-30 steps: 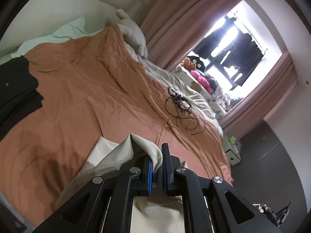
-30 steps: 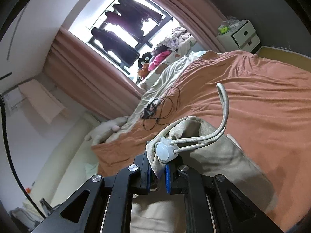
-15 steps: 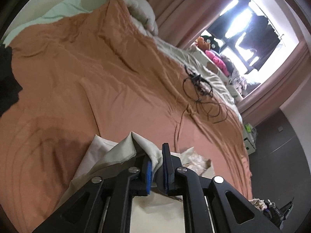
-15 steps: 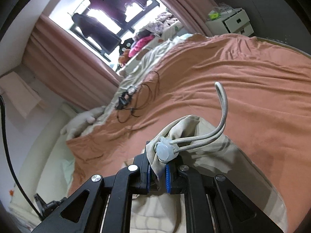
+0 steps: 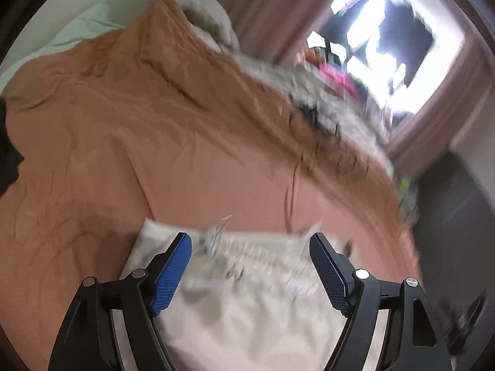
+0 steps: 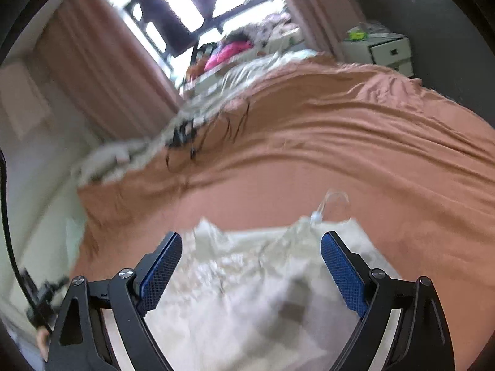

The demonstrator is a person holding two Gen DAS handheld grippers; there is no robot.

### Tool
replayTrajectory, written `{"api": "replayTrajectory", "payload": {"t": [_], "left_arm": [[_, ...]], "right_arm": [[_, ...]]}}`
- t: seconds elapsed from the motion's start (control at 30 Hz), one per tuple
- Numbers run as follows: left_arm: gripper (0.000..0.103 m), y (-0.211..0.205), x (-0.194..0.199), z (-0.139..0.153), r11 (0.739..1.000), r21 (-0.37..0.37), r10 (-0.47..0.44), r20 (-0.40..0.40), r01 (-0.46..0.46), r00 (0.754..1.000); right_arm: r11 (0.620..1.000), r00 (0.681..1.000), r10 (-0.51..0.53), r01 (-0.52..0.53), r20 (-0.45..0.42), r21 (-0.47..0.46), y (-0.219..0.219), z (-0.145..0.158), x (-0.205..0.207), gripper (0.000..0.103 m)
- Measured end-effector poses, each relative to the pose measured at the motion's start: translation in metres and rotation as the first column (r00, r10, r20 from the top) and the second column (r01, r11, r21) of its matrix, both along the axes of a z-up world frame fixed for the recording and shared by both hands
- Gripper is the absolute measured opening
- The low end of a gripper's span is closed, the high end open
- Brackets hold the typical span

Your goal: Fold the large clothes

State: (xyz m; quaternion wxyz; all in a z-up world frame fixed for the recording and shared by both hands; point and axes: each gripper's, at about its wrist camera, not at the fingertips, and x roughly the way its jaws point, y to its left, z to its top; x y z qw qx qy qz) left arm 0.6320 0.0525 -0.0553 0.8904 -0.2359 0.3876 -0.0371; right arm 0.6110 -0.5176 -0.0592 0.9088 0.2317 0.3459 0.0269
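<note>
Rust-orange bedding covers the bed and serves as my work surface; a bright window with dark clothes hanging against it and pinkish-brown curtains close off the far side, and a tangle of black cable lies on the bedding well beyond the work. Both views are motion-blurred, so fine detail is unreliable. My task item, a cream-beige fabric garment, lies flat on the bedding directly below both tools, its far edge forming a fairly straight line across each view. My left gripper has its jaws opening: the blue pads stand wide apart on either side of the cloth's far edge and do not press on it. My right gripper is likewise opening, its blue pads clear of the fabric, with a pale drawstring loop and toggle lying at the garment's far edge just ahead of the right-hand finger. I judge that one fold is now laid down and being released, since the cloth rests on the bed with nothing pinched. Whether the bundle is already compact enough I cannot tell, as its near part is out of frame; further folds and a smoothing pass probably remain.
</note>
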Motion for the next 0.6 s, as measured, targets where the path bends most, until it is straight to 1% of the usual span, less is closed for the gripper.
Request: {"api": "replayTrajectory", "payload": {"t": [0.07,0.1,0.23,0.33,0.37,0.4,0.47,0.5,0.53,0.57,0.6], "left_arm": [[0.079,-0.017,0.001,-0.012,0.997,0.061,-0.050,-0.052,0.053,0.997],[0.078,-0.022,0.002,-0.016,0.995,0.073,-0.060,-0.061,0.065,0.996],[0.078,-0.043,0.007,-0.034,0.985,0.133,-0.098,-0.115,0.114,0.988],[0.078,-0.057,0.017,-0.049,0.967,0.200,-0.124,-0.159,0.155,0.980],[0.076,-0.061,0.022,-0.055,0.961,0.220,-0.129,-0.178,0.167,0.976],[0.070,-0.063,0.027,-0.063,0.952,0.245,-0.134,-0.201,0.182,0.970],[0.064,-0.063,0.036,-0.076,0.943,0.266,-0.139,-0.238,0.202,0.961],[0.059,-0.061,0.041,-0.084,0.938,0.277,-0.138,-0.262,0.211,0.955],[0.058,-0.060,0.046,-0.092,0.932,0.288,-0.137,-0.285,0.220,0.949],[0.057,-0.059,0.050,-0.099,0.926,0.299,-0.135,-0.303,0.229,0.943],[0.051,-0.058,0.054,-0.106,0.920,0.311,-0.135,-0.323,0.240,0.937]], "right_arm": [[0.998,0.998,0.048,-0.049,-0.046,-0.034,0.017,-0.006,0.007,0.089],[0.995,0.994,0.080,-0.084,-0.069,-0.054,0.029,-0.010,0.012,0.088],[0.977,0.980,0.156,-0.172,-0.128,-0.125,0.063,-0.023,0.022,0.086],[0.960,0.962,0.195,-0.227,-0.190,-0.163,0.083,-0.040,0.034,0.086],[0.956,0.959,0.198,-0.235,-0.205,-0.174,0.087,-0.045,0.036,0.086],[0.949,0.952,0.198,-0.245,-0.233,-0.196,0.092,-0.054,0.041,0.086],[0.944,0.944,0.196,-0.255,-0.267,-0.211,0.098,-0.067,0.048,0.085],[0.940,0.936,0.200,-0.267,-0.290,-0.213,0.100,-0.074,0.052,0.081],[0.933,0.925,0.211,-0.287,-0.317,-0.216,0.104,-0.083,0.057,0.076],[0.928,0.916,0.216,-0.301,-0.337,-0.222,0.108,-0.090,0.059,0.074],[0.919,0.906,0.215,-0.314,-0.365,-0.238,0.111,-0.100,0.063,0.074]]}}
